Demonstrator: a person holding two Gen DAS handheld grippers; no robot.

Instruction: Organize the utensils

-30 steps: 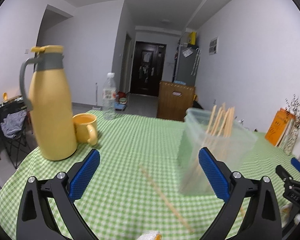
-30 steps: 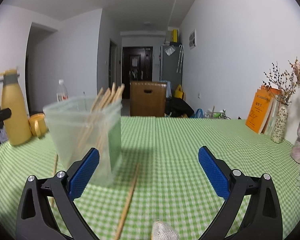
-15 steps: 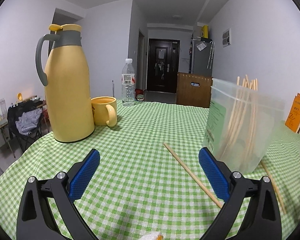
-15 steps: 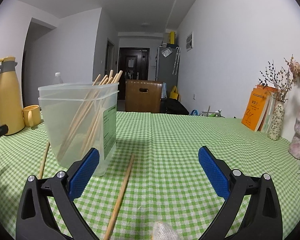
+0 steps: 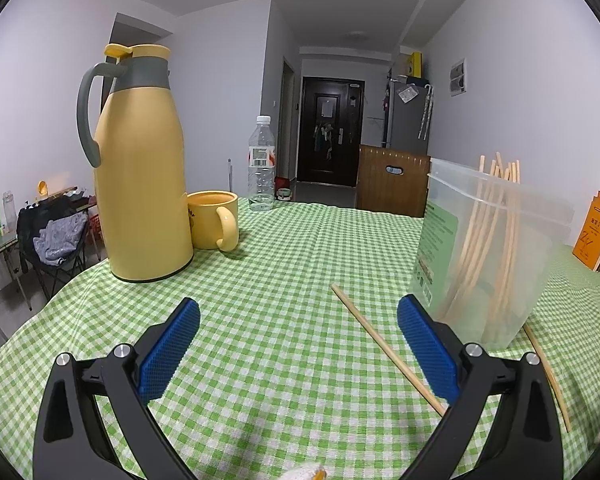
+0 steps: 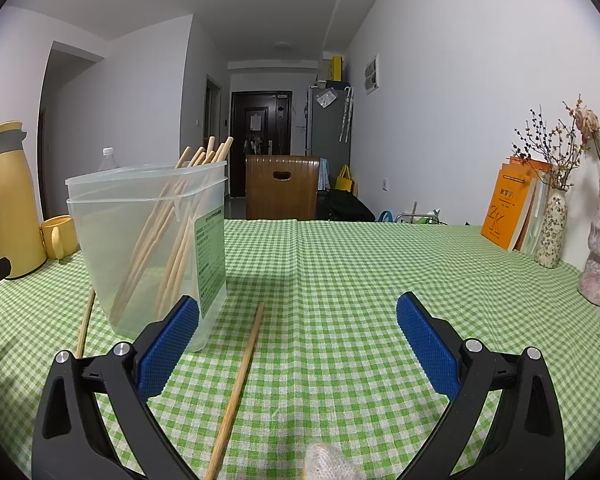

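Note:
A clear plastic container (image 5: 488, 256) (image 6: 151, 248) stands upright on the green checked tablecloth and holds several wooden chopsticks. One loose chopstick (image 5: 384, 346) lies flat left of it, seen in the left wrist view, just inside the right finger. Another loose chopstick (image 5: 548, 376) (image 6: 84, 322) lies on the container's other side. In the right wrist view a chopstick (image 6: 237, 388) lies between the fingers, nearer the left one. My left gripper (image 5: 297, 318) is open and empty. My right gripper (image 6: 297, 318) is open and empty too.
A tall yellow thermos (image 5: 139, 168) (image 6: 11, 200) and a yellow mug (image 5: 211, 220) (image 6: 59, 236) stand at the left. A water bottle (image 5: 261, 164) is at the table's far edge. Orange books (image 6: 512, 208) and vases with dried flowers (image 6: 554, 228) line the right wall.
The left gripper's view has levelled and swung so the thermos looms nearer and the container sits right. The right gripper has edged closer to the container and the chopstick beside it.

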